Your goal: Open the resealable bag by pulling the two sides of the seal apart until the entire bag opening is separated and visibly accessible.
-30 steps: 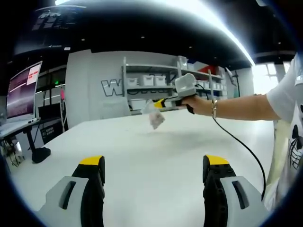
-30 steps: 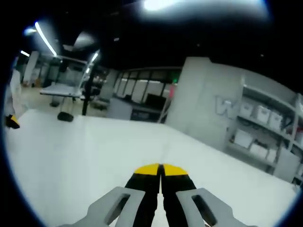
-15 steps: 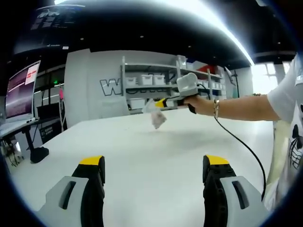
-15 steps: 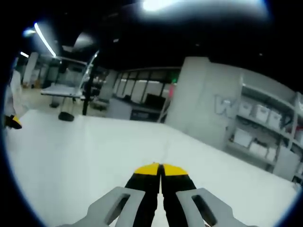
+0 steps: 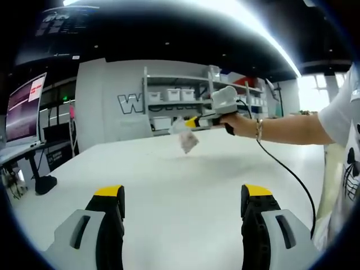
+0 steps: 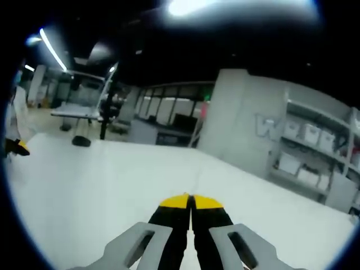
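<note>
So your right gripper (image 5: 191, 122) is the one doing the holding. In the left gripper view it's out over the far side of the white table (image 5: 169, 185), jaws pinched together on the top edge of the resealable bag (image 5: 187, 140), and the bag just dangles below the tips, clear of the tabletop. In the right gripper view the yellow tips (image 6: 190, 201) are pressed flat against each other; the film between them is too thin to make out there, but it fits.

Your left gripper (image 5: 184, 197) is spread wide with nothing in it, low over the near part of the table, well apart from the bag.

The thing that matters: the bag sits straight ahead of the left jaws and higher up, hanging top-to-bottom from the right gripper, so its seal edge is up at those tips. I'd guess the free hand needs to travel forward and up to catch the other side of the seal just beside the right gripper's hold. Can't tell from here whether the seal runs toward you or across, the bag's too small and crumpled.
</note>
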